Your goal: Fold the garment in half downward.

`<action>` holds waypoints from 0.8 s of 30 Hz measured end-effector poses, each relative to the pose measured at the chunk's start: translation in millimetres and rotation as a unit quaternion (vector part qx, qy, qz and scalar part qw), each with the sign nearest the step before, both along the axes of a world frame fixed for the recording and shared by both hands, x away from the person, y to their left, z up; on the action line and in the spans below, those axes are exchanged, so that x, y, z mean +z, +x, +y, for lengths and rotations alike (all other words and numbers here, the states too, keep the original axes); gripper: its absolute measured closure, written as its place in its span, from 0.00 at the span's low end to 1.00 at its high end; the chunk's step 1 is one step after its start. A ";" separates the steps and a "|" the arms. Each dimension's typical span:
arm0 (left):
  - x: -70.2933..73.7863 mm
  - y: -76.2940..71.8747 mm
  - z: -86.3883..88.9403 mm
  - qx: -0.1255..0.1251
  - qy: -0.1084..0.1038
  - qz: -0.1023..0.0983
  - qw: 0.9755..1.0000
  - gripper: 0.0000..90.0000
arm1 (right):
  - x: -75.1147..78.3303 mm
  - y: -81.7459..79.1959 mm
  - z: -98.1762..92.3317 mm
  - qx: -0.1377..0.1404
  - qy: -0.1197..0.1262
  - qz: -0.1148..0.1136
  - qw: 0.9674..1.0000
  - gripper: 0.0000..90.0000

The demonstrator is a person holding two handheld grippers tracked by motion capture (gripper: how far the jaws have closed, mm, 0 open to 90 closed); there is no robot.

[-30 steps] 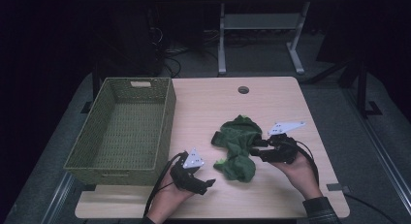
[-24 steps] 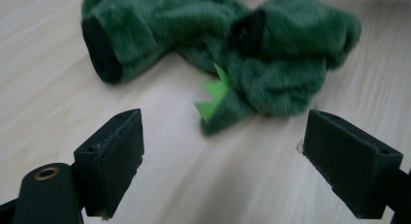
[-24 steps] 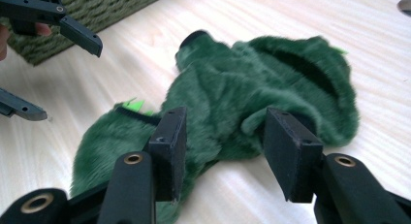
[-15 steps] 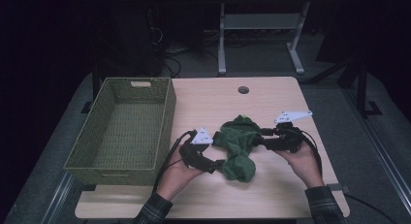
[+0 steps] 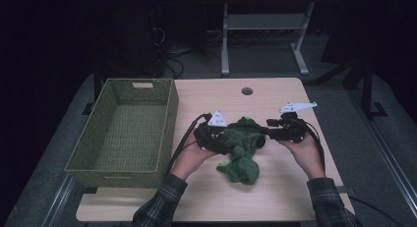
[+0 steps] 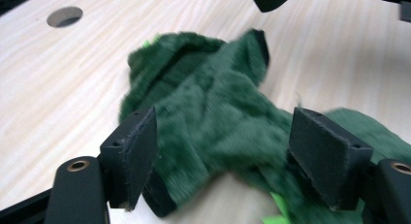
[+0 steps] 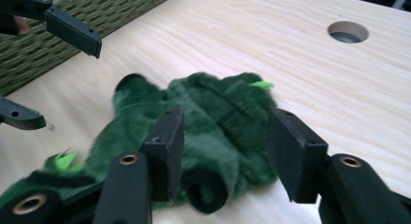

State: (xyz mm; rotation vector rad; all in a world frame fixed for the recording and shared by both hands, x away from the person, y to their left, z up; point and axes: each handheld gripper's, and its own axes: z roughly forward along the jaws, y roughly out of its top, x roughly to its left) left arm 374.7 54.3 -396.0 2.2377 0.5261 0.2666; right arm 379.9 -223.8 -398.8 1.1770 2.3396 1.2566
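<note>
The green cloth (image 5: 242,148) lies between both tools: left tool (image 6: 220,156) closing around it, right tool (image 7: 225,151) half-open astride it.

A lab-like workroom: a bare wooden desk (image 5: 275,97) with a cable hole (image 5: 247,91), cables (image 5: 196,52) on dark floor.
</note>
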 end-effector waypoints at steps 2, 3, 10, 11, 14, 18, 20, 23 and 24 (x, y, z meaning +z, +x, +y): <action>0.9 8.5 -2.8 0.001 0.002 -0.004 1.000 0.34 | -1.7 5.4 -0.6 -0.005 0.007 -0.010 1.000 0.59; 1.3 14.9 -4.5 0.001 0.005 -0.005 1.000 0.36 | -3.2 7.5 -1.1 -0.006 0.008 -0.014 1.000 0.61; -3.3 50.3 -11.7 0.022 0.012 -0.003 1.000 0.49 | -22.5 26.2 -3.0 -0.034 -0.003 -0.011 0.999 0.66; -5.6 54.8 -12.7 0.026 0.016 -0.001 1.000 0.51 | -25.5 29.0 -3.6 -0.037 -0.003 -0.008 0.999 0.67; -14.2 66.5 -15.1 0.029 0.032 0.002 0.999 0.53 | -35.4 36.0 -5.4 -0.039 -0.008 0.013 0.999 0.66; -28.9 77.9 -15.7 0.031 0.043 0.017 0.998 0.54 | -45.7 41.2 -5.1 -0.034 -0.010 0.035 0.999 0.66; -35.8 81.5 -15.5 0.027 0.048 0.024 0.998 0.54 | -49.7 42.9 -3.2 -0.030 -0.016 0.037 0.999 0.66; -45.1 86.2 -15.6 0.027 0.057 0.033 0.997 0.53 | -54.9 45.2 -0.8 -0.028 -0.022 0.046 0.998 0.66; -47.7 87.6 -15.5 0.026 0.057 0.036 0.997 0.53 | -56.8 46.0 -0.1 -0.027 -0.024 0.048 0.998 0.66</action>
